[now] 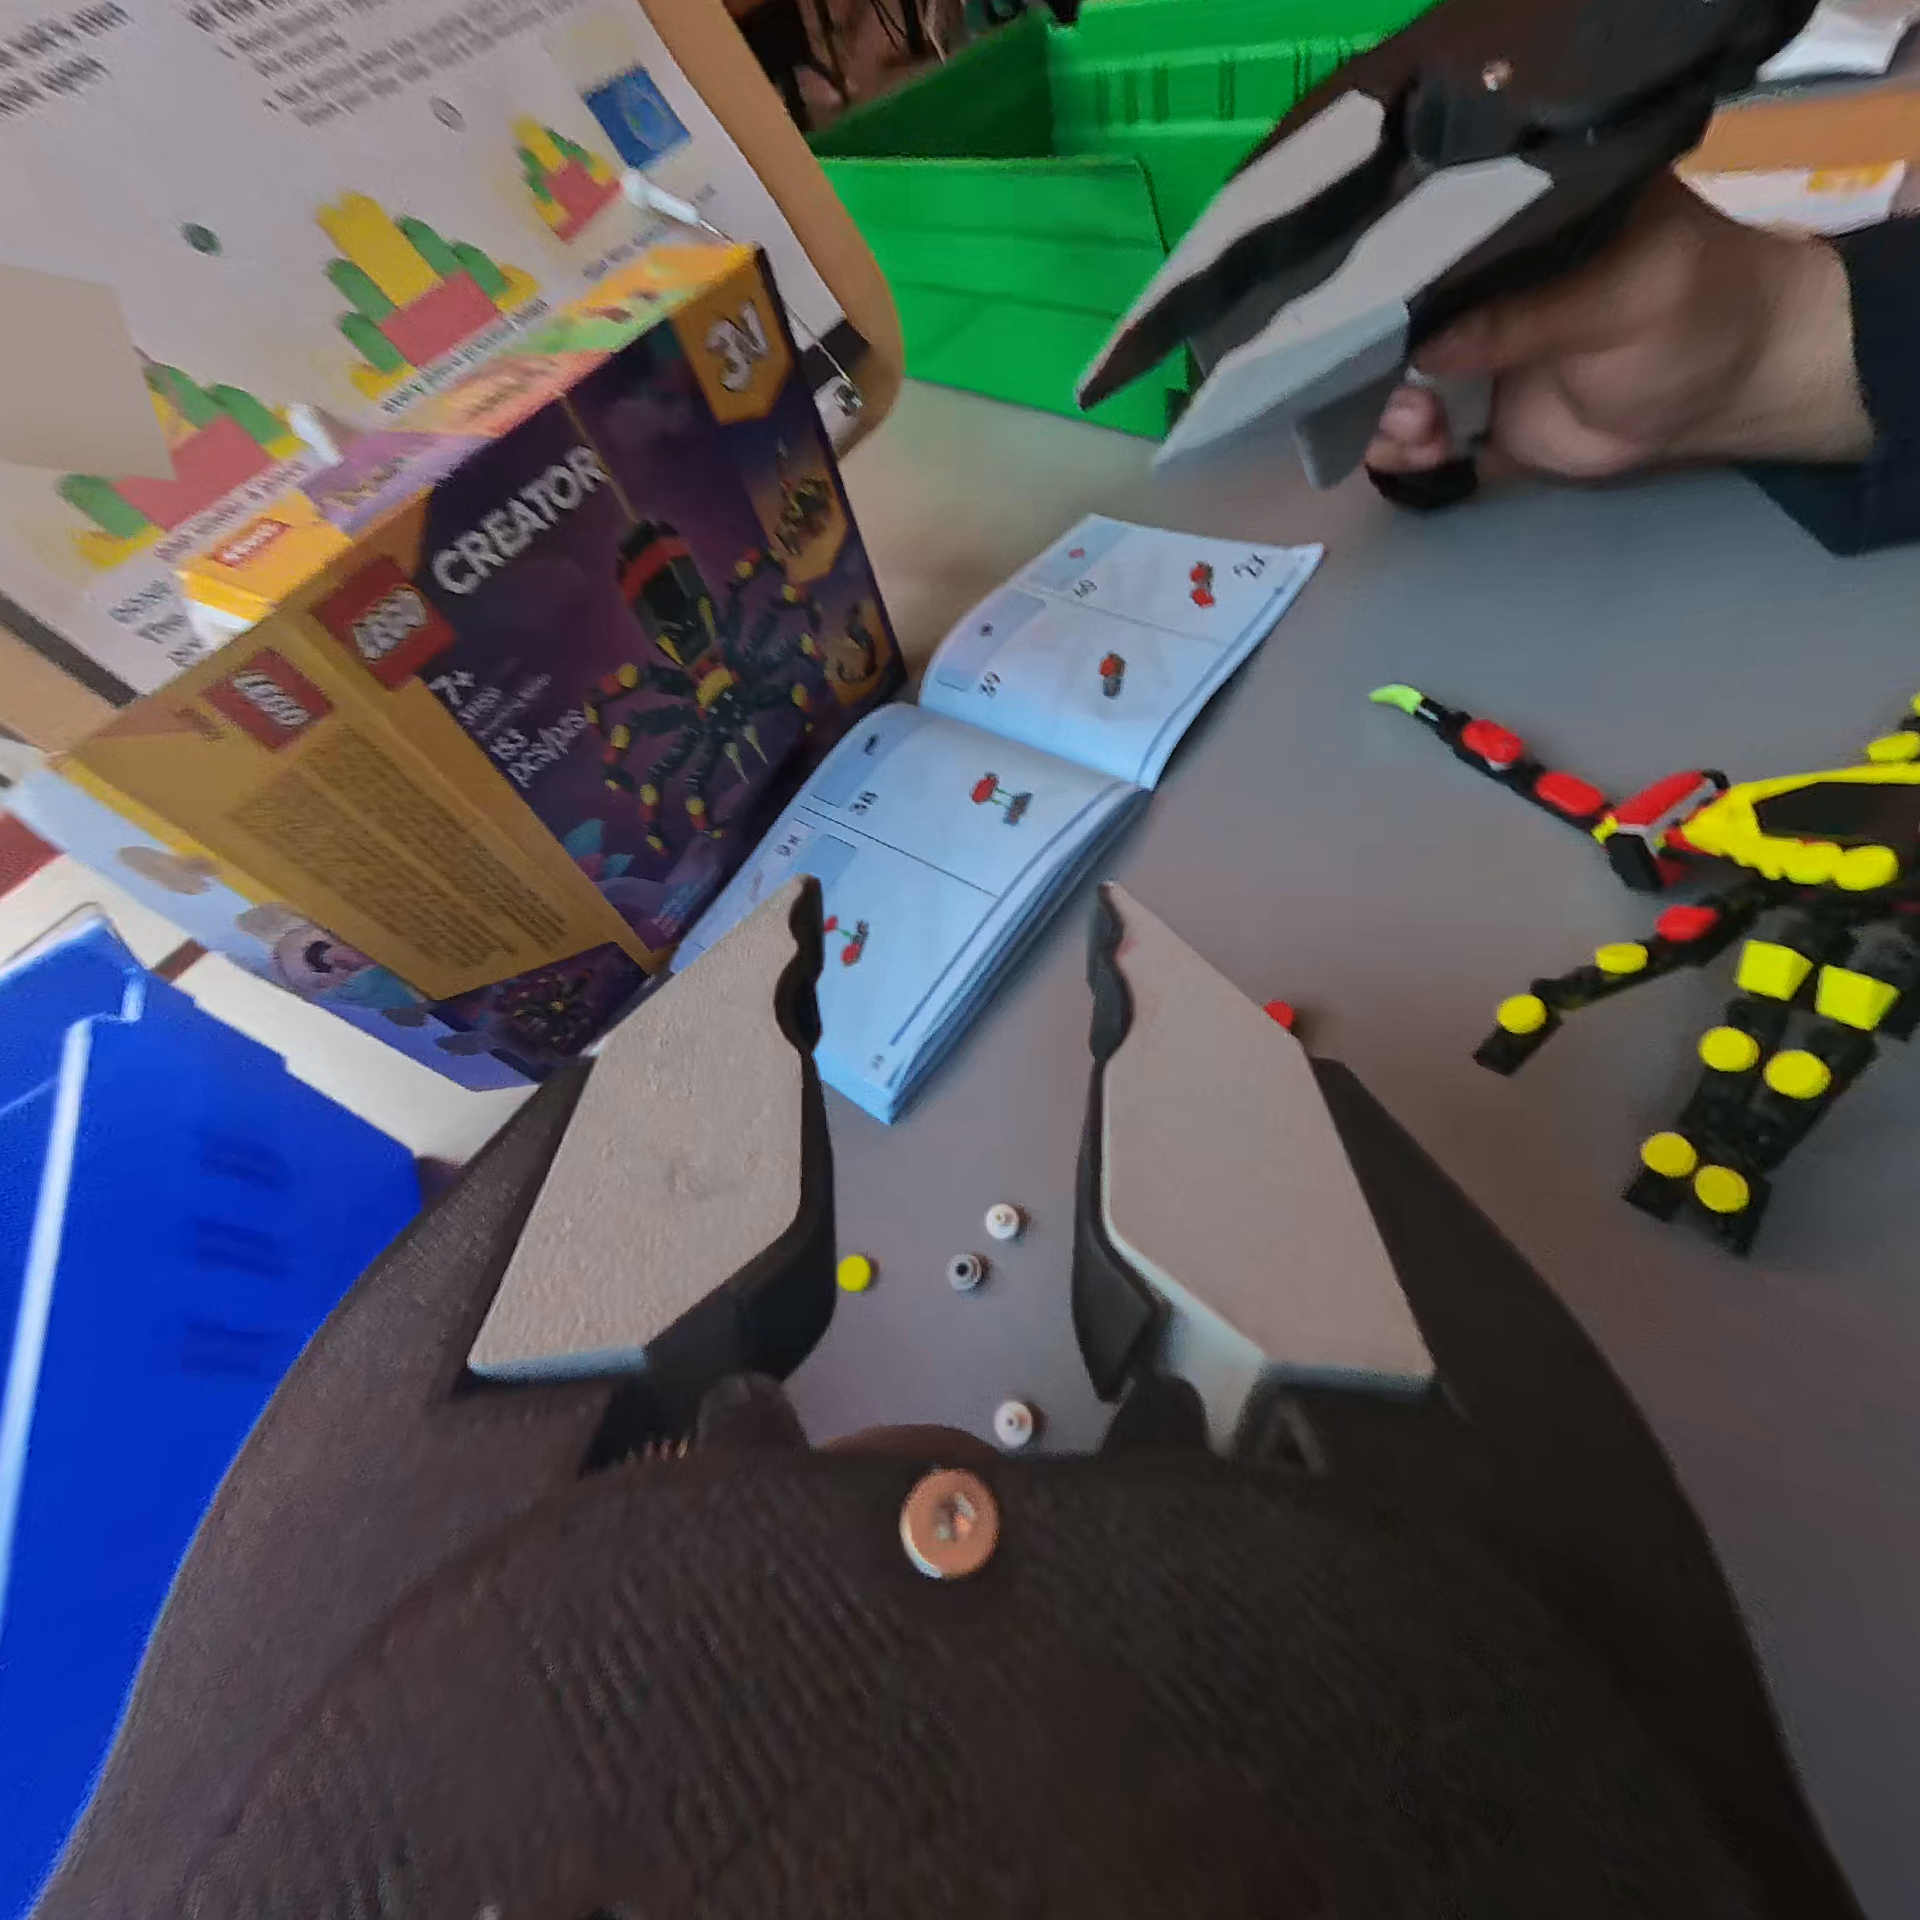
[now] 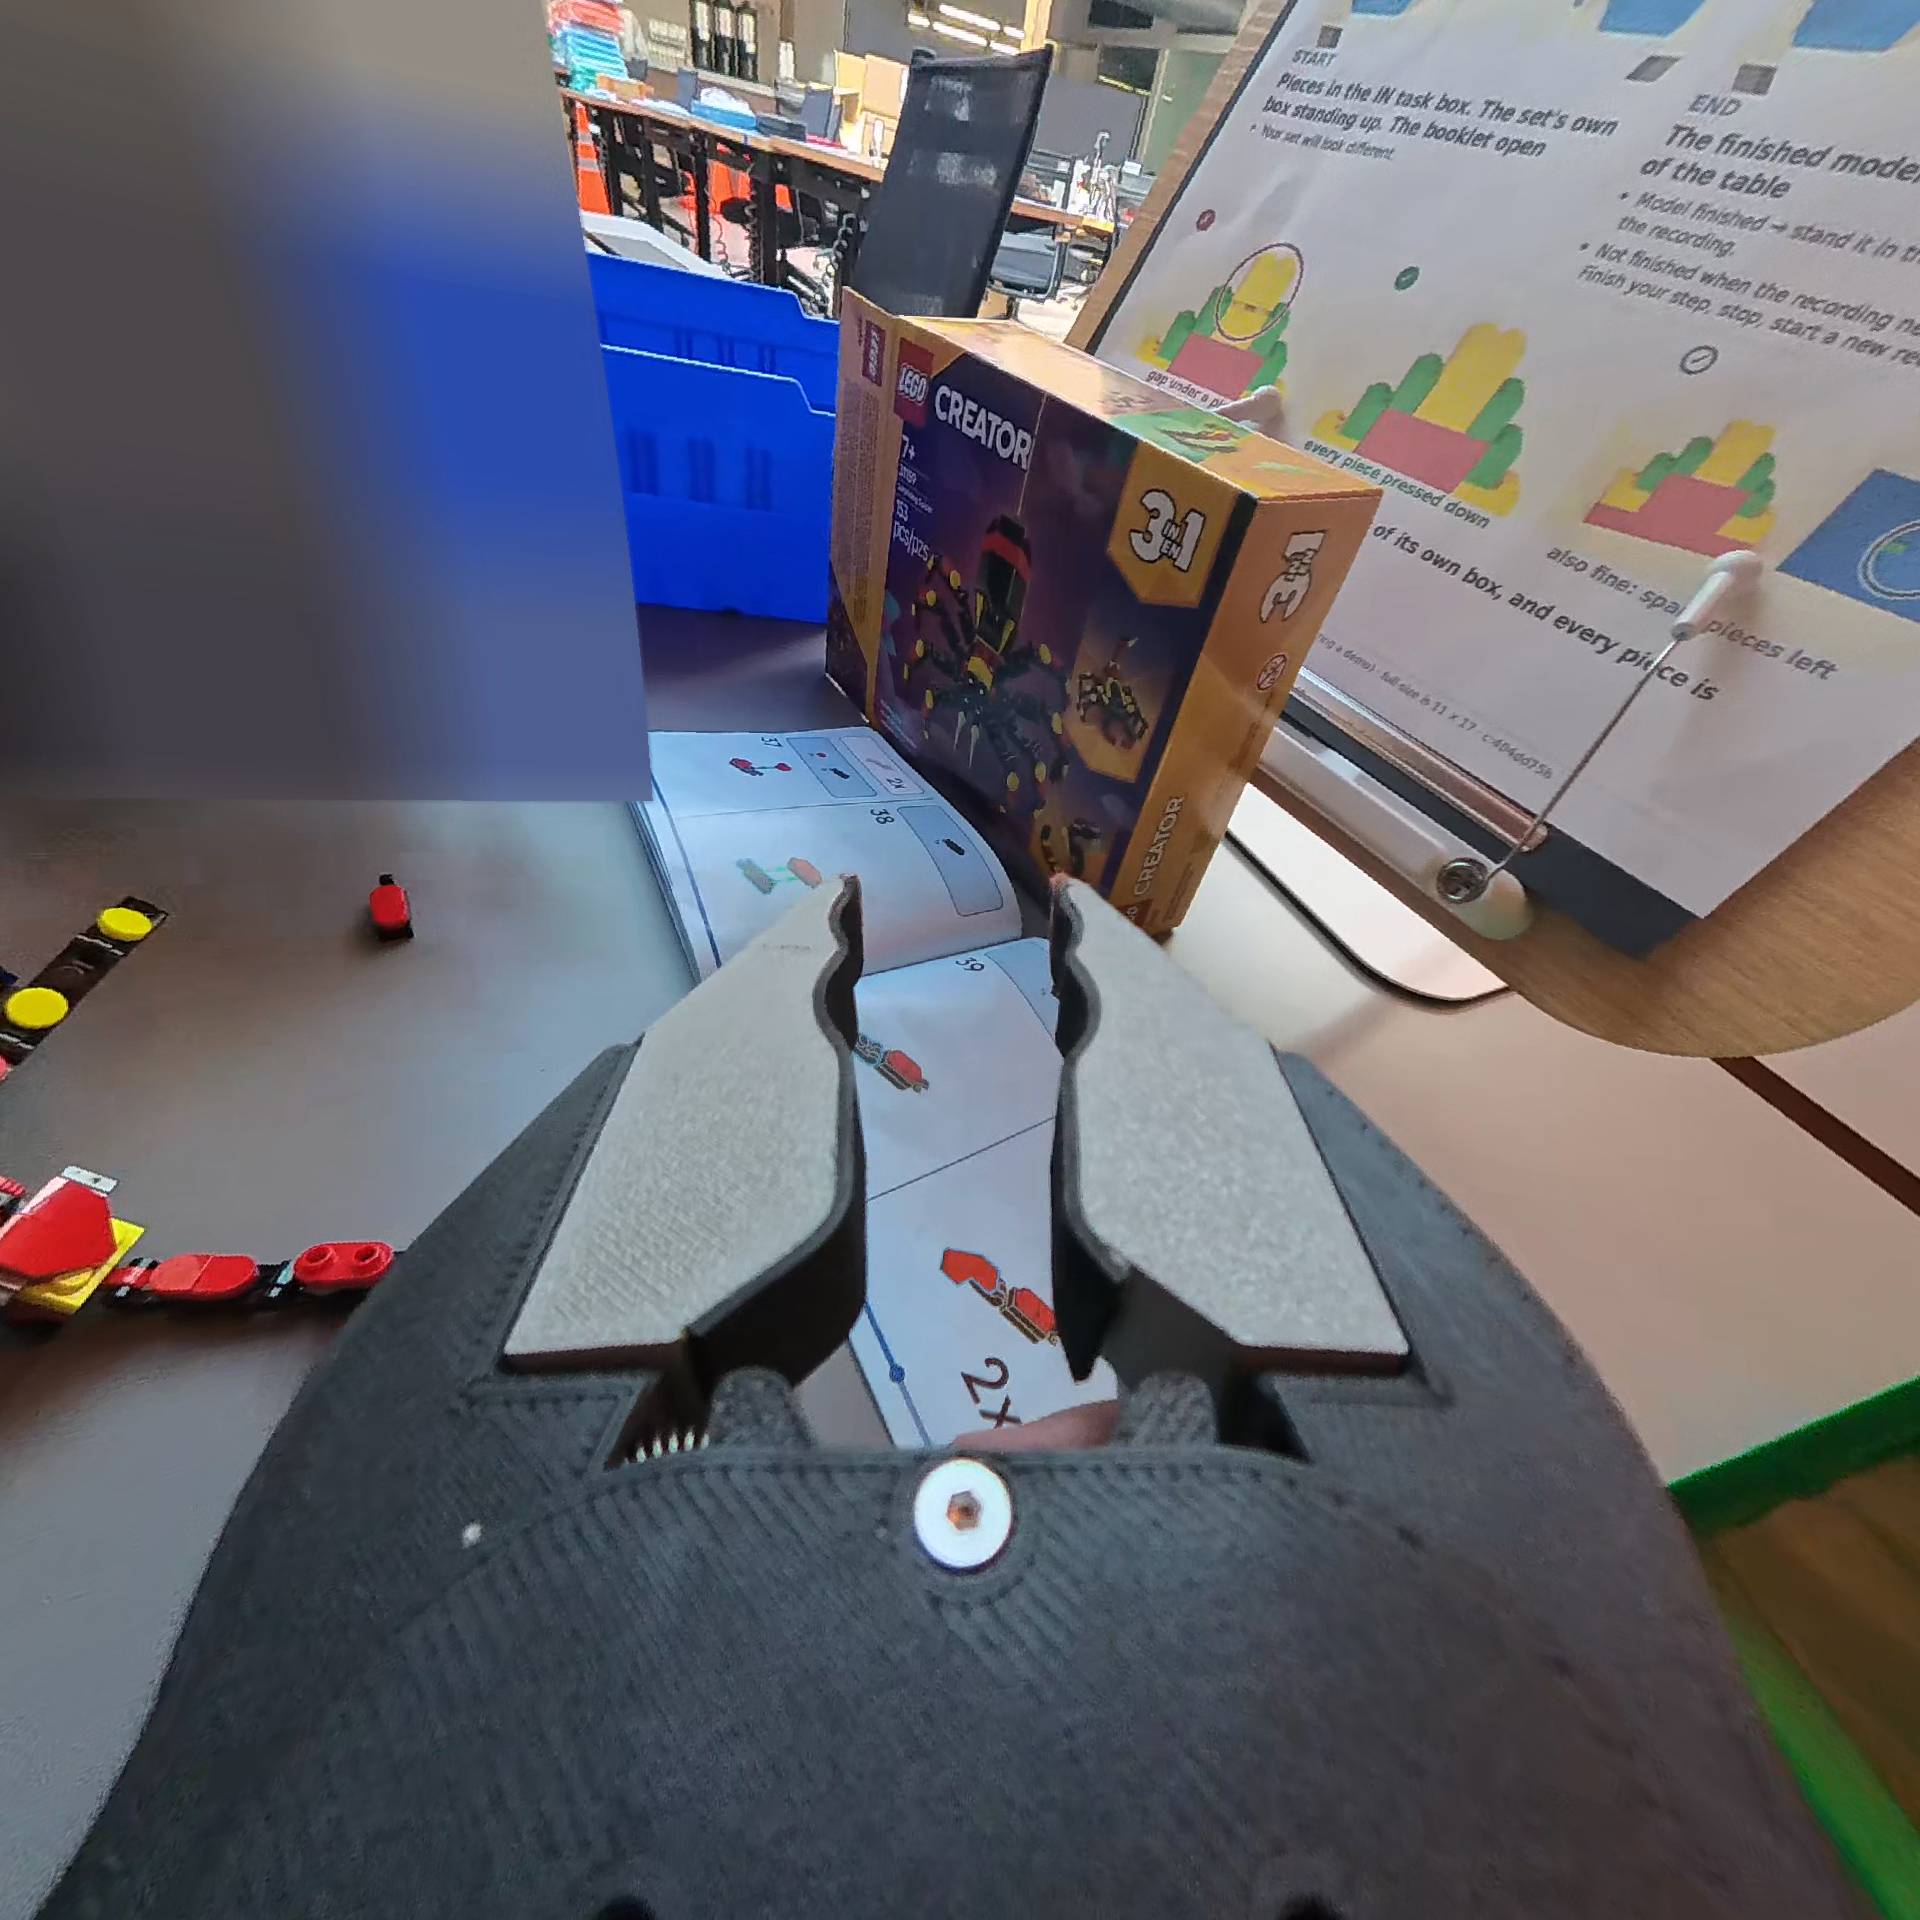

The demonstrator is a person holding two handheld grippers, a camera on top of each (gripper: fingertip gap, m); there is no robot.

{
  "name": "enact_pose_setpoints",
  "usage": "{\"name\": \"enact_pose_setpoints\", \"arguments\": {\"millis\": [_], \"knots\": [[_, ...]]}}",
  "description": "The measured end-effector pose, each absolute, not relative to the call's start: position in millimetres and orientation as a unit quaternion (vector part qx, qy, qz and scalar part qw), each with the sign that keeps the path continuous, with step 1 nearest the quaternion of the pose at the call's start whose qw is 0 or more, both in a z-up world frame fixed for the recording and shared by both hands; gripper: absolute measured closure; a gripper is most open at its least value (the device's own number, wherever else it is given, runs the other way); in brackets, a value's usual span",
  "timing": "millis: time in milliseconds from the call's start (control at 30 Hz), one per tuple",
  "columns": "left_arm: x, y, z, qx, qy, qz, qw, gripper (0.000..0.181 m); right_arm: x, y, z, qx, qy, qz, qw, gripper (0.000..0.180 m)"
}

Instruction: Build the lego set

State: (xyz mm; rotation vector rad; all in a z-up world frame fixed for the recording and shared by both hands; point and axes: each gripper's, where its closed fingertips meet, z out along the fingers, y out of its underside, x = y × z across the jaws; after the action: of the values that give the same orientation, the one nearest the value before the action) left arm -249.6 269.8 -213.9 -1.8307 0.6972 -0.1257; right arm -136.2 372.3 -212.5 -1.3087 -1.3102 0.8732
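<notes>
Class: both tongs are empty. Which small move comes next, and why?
Probably lower the left tongs onto the yellow round stud on the table: it lies loose between the open fingers, and the part-built spider carries matching studs.

Glossy cardboard box (image 2: 1049, 582); matt table (image 1: 1455, 644)

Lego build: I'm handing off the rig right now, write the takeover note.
Left gripper: open, empty, over the loose studs on the table.
Right gripper: open, empty, over the open booklet.
Things: box upright behind the booklet; partly built model in black, yellow and red lies on the table, one red-segmented leg attached; a small red piece lies loose nearby.
Done: body and several legs assembled.
Left: by the open pages, probably more red leg segments; pick up the loose pieces and follow the booklet.
</notes>
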Motion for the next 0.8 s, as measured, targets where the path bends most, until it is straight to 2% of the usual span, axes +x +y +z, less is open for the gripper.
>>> {"name": "enact_pose_setpoints", "arguments": {"millis": [200,333,433,467,500,567,633,733,800], "knots": [[-254.3,269.0,-187.3,-0.756,0.254,-0.091,0.597,0.13,-135.6,373.9,-210.2,-0.534,-0.549,0.36,0.534,0.142],[-250.0,262.7,-174.5,-0.738,0.274,-0.082,0.611,0.125,-131.4,379.2,-207.9,-0.532,-0.545,0.351,0.544,0.136],[-236.0,244.1,-153.4,-0.706,0.296,-0.129,0.63,0.125,-128.3,385.4,-210.4,-0.544,-0.537,0.346,0.543,0.132],[-230.7,231.8,-139.5,-0.682,0.307,-0.147,0.647,0.128,-127.0,387.6,-210.5,-0.549,-0.533,0.346,0.543,0.128],[-228.7,218.0,-124.8,-0.655,0.32,-0.149,0.668,0.141,-125.4,389.6,-209.9,-0.552,-0.527,0.346,0.545,0.127],[-238.9,194.4,-102.3,-0.616,0.339,-0.102,0.704,0.181,-121.2,390.9,-207.7,-0.554,-0.518,0.348,0.551,0.125],[-269.9,183.0,-85.9,-0.614,0.318,-0.022,0.722,0.181,-116.8,390.7,-205.9,-0.555,-0.51,0.352,0.554,0.123],[-323.0,169.2,-83.0,-0.671,0.29,0.046,0.681,0.181,-114.0,390.1,-205.1,-0.56,-0.503,0.355,0.554,0.123],[-360.4,163.6,-93.2,-0.725,0.256,0.065,0.636,0.164,-114.9,391.3,-206.7,-0.564,-0.503,0.35,0.553,0.122]]}}
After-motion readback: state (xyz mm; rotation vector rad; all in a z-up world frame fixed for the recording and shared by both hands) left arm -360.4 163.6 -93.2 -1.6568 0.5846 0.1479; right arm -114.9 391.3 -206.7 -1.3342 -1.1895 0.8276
